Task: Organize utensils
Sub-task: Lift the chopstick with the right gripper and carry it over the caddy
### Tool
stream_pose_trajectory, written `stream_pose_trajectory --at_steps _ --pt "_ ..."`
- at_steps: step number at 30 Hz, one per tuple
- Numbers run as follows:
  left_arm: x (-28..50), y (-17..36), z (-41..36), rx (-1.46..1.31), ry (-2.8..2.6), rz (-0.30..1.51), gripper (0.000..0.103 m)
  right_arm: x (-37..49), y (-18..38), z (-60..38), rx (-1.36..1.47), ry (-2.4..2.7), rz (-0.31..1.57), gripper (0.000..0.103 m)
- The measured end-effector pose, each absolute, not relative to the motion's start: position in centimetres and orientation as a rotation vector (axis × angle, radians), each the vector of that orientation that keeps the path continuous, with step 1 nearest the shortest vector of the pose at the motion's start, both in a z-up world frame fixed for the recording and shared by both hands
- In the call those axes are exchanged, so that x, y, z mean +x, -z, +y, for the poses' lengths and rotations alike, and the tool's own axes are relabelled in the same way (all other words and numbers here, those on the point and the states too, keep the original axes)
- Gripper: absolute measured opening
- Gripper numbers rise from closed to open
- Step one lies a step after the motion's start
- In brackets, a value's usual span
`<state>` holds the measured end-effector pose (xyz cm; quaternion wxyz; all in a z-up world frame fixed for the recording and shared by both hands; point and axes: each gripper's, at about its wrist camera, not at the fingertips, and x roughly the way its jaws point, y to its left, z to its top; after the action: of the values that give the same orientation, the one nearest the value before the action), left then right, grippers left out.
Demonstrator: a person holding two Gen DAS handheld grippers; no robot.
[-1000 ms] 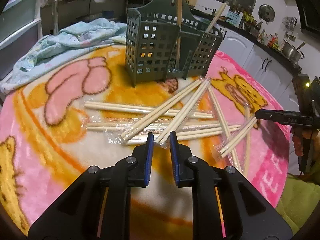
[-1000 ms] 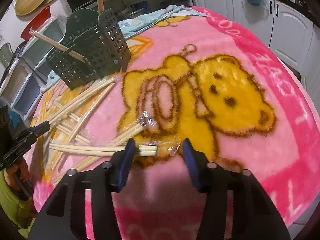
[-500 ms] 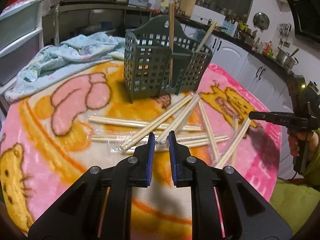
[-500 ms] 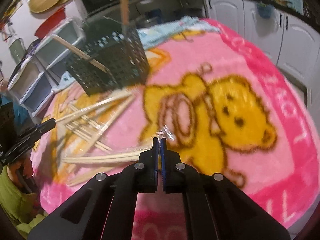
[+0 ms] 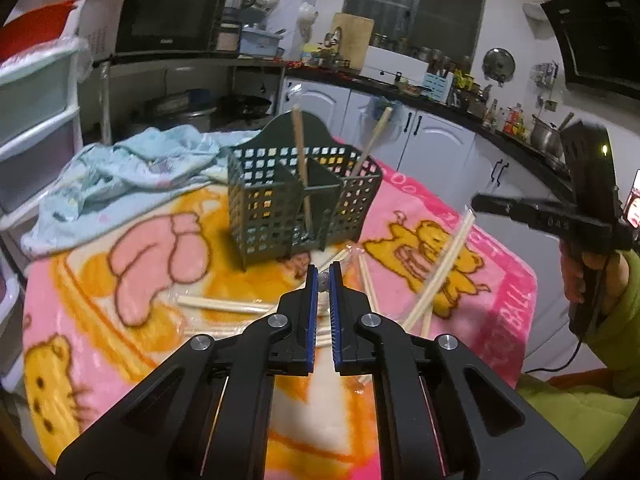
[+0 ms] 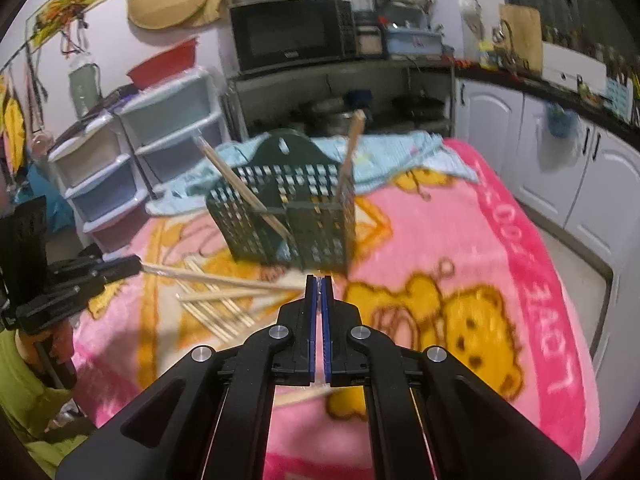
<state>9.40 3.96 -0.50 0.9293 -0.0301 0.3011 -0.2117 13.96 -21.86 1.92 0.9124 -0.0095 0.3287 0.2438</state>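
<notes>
A dark green lattice utensil holder (image 5: 280,208) stands on the blanket with a chopstick (image 5: 302,172) upright in it and another (image 5: 374,140) leaning. Several plastic-wrapped chopstick pairs (image 5: 224,304) lie loose in front of it. My left gripper (image 5: 324,276) is above them, its jaws closing on the wrapper end of one pair (image 6: 224,280), which trails from its tip (image 6: 134,266). My right gripper (image 6: 319,284) is shut on the wrapper of another pair (image 5: 444,264), which hangs slanting from its tip (image 5: 476,202).
A pink cartoon blanket (image 6: 460,240) covers the table. A crumpled light blue cloth (image 5: 132,168) lies behind the holder. Plastic drawers (image 6: 120,168) stand to the left, white cabinets (image 6: 560,168) to the right. A person's hand in a green sleeve (image 5: 608,280) holds the right gripper.
Both grippers have risen from the blanket. The right one shut on a wrapped pair and lifted it. The left jaws narrowed on a wrapper, and its pair came up too.
</notes>
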Motion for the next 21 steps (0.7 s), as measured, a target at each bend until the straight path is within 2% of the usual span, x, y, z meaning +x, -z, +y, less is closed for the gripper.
stream_pose_trajectory --at_steps 21 --pt "8.9 -9.0 2.7 -0.052 0.506 0.403 0.002 13.9 -11.9 -19.8 -0.08 -0.558 0.434 0.002"
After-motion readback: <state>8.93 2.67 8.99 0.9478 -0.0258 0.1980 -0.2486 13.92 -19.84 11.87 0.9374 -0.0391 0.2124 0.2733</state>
